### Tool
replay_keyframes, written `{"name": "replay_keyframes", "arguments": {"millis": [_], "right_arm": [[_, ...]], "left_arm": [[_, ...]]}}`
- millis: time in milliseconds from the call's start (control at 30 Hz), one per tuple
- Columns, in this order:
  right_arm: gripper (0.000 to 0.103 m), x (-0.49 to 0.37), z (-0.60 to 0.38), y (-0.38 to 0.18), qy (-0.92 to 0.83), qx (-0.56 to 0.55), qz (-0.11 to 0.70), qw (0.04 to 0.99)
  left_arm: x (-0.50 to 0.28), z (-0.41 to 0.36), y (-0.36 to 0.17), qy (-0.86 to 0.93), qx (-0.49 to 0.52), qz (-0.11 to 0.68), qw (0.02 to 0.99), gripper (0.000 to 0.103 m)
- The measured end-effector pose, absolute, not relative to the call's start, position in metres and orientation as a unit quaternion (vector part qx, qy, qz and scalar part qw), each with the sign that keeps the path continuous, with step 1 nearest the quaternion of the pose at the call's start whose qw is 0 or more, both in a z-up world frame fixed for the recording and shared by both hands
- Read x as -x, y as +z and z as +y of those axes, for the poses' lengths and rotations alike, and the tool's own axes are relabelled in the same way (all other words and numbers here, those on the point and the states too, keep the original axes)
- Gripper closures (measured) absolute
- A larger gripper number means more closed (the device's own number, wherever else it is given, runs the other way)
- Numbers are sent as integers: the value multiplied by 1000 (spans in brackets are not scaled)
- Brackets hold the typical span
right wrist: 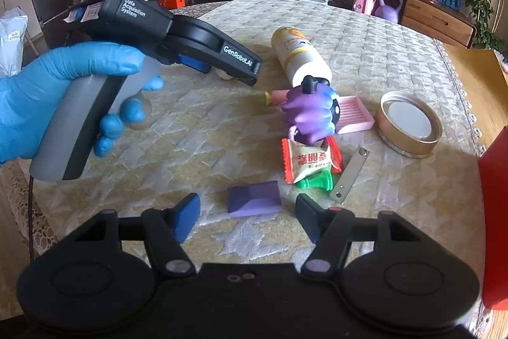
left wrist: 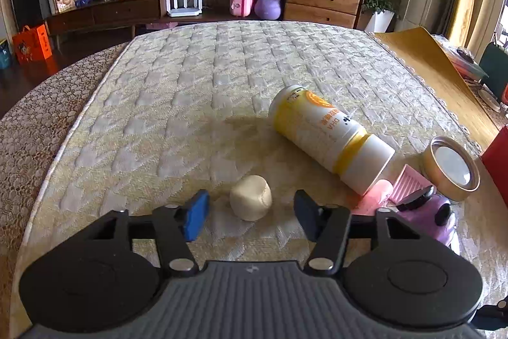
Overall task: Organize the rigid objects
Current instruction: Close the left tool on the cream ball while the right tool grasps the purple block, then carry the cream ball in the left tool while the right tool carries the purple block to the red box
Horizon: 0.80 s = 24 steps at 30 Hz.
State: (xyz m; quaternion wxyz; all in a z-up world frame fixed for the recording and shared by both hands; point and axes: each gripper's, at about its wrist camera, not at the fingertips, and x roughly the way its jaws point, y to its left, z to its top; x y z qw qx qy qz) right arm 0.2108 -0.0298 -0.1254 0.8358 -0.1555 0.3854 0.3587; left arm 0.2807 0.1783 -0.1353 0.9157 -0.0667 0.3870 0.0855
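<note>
Grippers at the ready: your left gripper (left wrist: 250,216) hangs spread around a cream ball (left wrist: 250,201) on the quilted table cover (left wrist: 177,91), pinching nothing, while your right gripper (right wrist: 247,216) sits spread just short of a purple block (right wrist: 254,198). A bottle (left wrist: 330,135) lies on its side behind the ball, near a round tin (left wrist: 454,169). Close off-centre and the ball will likely squirt away, perhaps nudging the bottle into a roll across the soft cover.
</note>
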Motion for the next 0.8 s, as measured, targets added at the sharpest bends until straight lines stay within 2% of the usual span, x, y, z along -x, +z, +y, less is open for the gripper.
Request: {"name": "replay_keyframes", "arguments": {"millis": [167,300,367,800], "right_arm": [[45,-210,-28,-126,355,162,380,838],[59,-207,-28,-126,351,173,372,842],[68,-205,-28,-125,350,175,368,843],[68,-200,-47,-108,338,151,363,855]], "left_arm": [[-280,179,-136,95,54,385,917,63],[-278,182,-135,99,61,383,916,74],[-278,183,-134,97,69,385,915,74],[-256,173,-117,81,103,394,910,74]]}}
